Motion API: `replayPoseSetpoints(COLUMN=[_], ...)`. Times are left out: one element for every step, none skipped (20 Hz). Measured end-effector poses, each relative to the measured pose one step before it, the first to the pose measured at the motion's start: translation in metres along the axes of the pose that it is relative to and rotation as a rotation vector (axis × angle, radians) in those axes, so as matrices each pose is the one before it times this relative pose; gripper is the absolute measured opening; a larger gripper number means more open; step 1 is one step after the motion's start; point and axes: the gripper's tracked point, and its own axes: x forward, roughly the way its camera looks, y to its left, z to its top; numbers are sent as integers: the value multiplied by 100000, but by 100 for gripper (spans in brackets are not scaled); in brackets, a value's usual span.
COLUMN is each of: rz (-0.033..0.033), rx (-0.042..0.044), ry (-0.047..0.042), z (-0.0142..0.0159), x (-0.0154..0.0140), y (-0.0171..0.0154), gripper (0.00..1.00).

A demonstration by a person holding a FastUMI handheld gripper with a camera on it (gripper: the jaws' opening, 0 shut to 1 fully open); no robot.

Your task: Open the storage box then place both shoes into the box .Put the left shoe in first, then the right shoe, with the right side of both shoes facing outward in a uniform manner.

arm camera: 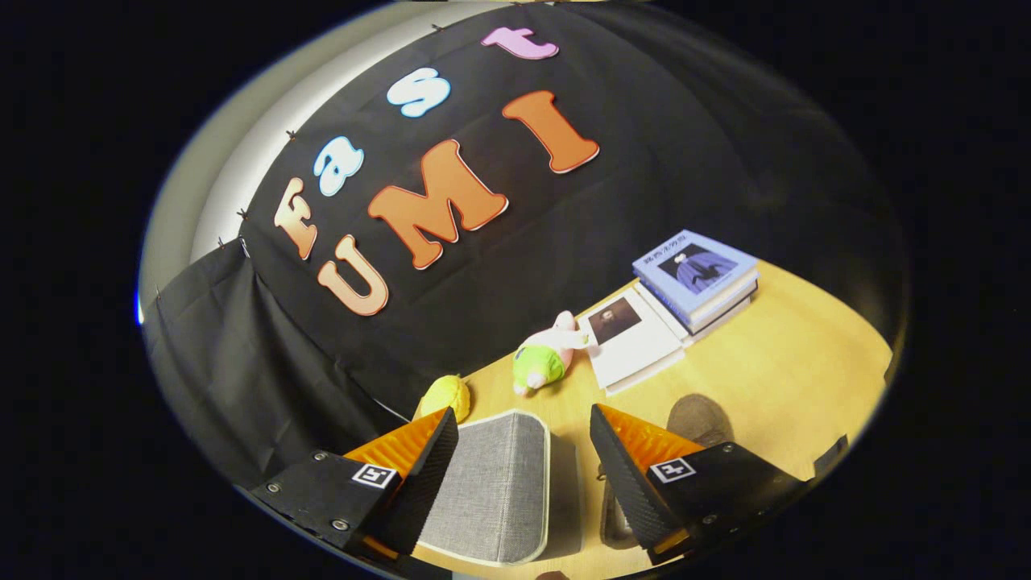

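We hold the tool (pixel 523 459) spread and empty above the grey storage box (pixel 495 483), which lies between its fingers, lid apparently still closed. One shoe (pixel 699 419) waits on the worktop (pixel 789 379) just beside. Everything seems left to do.

A dark brown shoe (pixel 699 419) is largely hidden behind one gripper (pixel 523 451) finger, and the grey fabric storage box (pixel 495 483) is cut off below.

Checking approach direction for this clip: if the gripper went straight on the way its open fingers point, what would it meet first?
Probably the grey storage box, lying between the open fingers of the gripper. Beyond it sit a green plush toy and books; depth is unclear.
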Motion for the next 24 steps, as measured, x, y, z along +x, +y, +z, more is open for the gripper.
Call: replayPoseSetpoints(rz=[786, 235, 170, 416, 493, 905, 782, 625, 670, 850, 937, 372, -214, -322, 10, 196, -37, -64, 795, 1052, 989, 356, 44, -375], rx=[928, 529, 695, 1038, 1367, 1220, 1230, 995, 933, 993, 1001, 587, -102, -315, 259, 731, 746, 981, 1290, 1560, 1442, 1137, 459, -115], ry=[1840, 1303, 1536, 1901, 2030, 1271, 1275, 1549, 1552, 1397, 984, 923, 1061, 1206, 1100, 1049, 831, 918, 758, 741, 779, 530, 323, 408], z=[-898, -685, -670, -768, -780, -684, -664, -658, -620, -537, -561, -425, -420, -474, -446, -448, -408, -310, -346, -240, -416, -157, -98, -200], x=[302, 355, 556, 412, 81, 79, -26, 263, 342, 191, 219, 257, 113, 214, 111, 265, 263, 308, 119, 139, 142, 284, 85, 247], y=[-111, -259, -109, -132, -220, 87, 13, 40, -14, 36, 143, -38, -116, -205, 13, -75, -156, -35, 113, 132, 204, 61, -56, -118], gripper=[98, 98, 98, 98, 98, 98, 98, 98, 98, 98, 98, 98, 98, 98, 98, 98, 98, 98, 98, 98, 98, 98, 98, 98])
